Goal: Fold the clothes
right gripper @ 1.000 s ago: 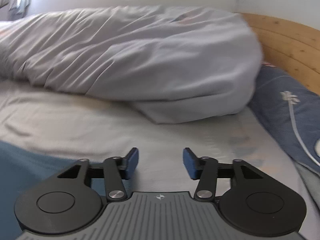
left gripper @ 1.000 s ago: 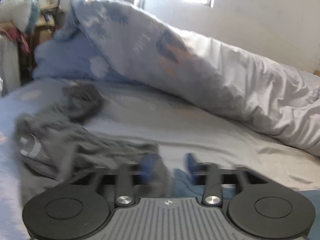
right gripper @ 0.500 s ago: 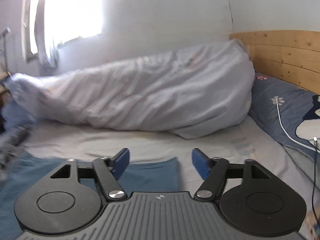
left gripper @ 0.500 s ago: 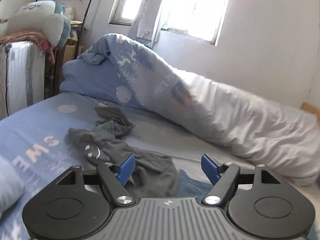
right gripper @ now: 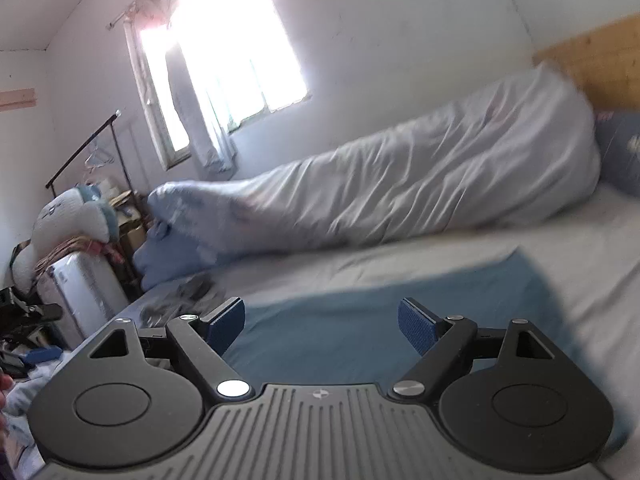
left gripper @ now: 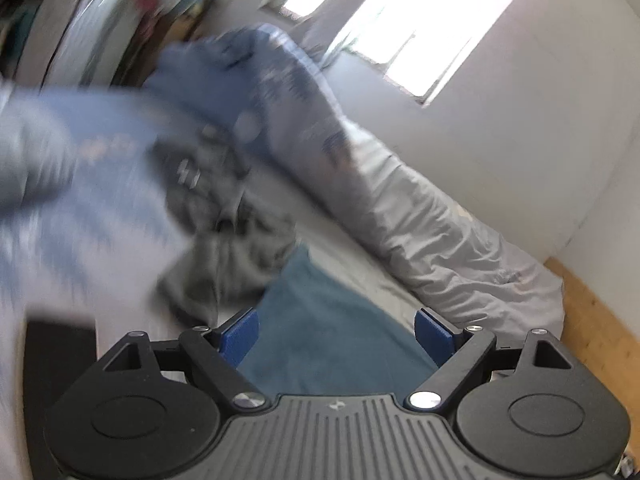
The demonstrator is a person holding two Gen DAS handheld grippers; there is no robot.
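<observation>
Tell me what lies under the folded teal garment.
The teal garment lies flat on the pale bed sheet, which shows all round it. A crumpled grey garment sits at its far corner in the left view. Anything beneath the teal cloth is covered.

Two garments lay on the bed [right gripper: 540, 256]. One was a flat blue garment [right gripper: 360, 320] spread toward the bed's near edge. The other was a crumpled grey garment [left gripper: 228, 248] toward the foot end, just beside the blue one's corner. One pale duvet [right gripper: 420, 188] ran in a long roll along the bed's far edge. One dark blue pillow [right gripper: 620, 152] sat at the head end, below one wooden headboard [right gripper: 600, 60]. Two grippers were in view, the left gripper [left gripper: 336, 338] and the right gripper [right gripper: 320, 324], each with two blue pads spread wide and nothing between them. One window [right gripper: 224, 52] lit the far wall. One plush toy [right gripper: 68, 220] sat beyond the foot end.
</observation>
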